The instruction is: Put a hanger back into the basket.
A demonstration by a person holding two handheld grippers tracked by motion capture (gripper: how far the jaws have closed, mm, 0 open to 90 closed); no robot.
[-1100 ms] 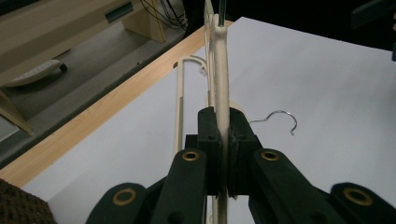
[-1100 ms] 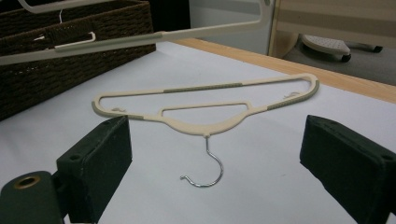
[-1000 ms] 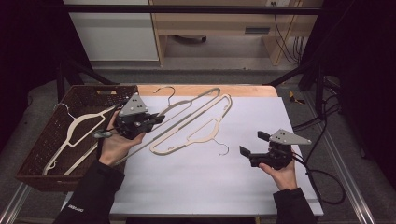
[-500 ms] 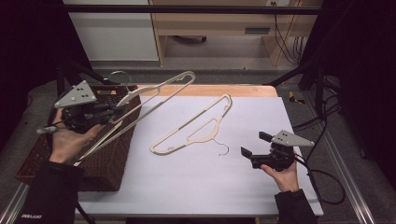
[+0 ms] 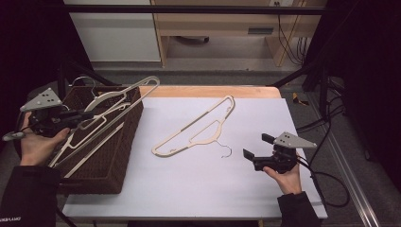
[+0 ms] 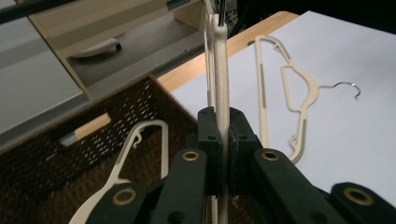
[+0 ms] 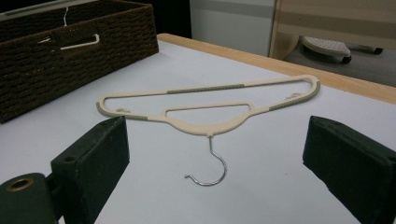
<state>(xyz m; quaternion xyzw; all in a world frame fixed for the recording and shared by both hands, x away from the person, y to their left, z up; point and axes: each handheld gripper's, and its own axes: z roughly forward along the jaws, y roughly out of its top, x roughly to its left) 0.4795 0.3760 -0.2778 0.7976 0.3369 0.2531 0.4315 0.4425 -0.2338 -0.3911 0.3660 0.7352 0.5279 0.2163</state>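
My left gripper (image 5: 85, 114) is shut on a cream plastic hanger (image 5: 149, 83) and holds it tilted above the dark wicker basket (image 5: 126, 142) at the table's left. In the left gripper view the jaws (image 6: 223, 135) pinch the hanger's thin bar (image 6: 219, 70). Another cream hanger (image 6: 140, 144) lies inside the basket (image 6: 56, 154). A third cream hanger (image 5: 198, 130) with a metal hook lies flat mid-table. My right gripper (image 5: 257, 145) rests open near the front right, its jaws (image 7: 217, 154) pointing at that hanger (image 7: 210, 123) a short way off.
A white sheet (image 5: 189, 189) covers the table, with a wooden edge (image 5: 213, 91) at the back. Black frame bars and cables (image 5: 326, 127) run along the right side. The basket (image 7: 70, 56) takes up the left edge.
My left gripper has carried its hanger leftward off the table to above the basket. One hanger is left on the sheet. The right gripper has stayed put.
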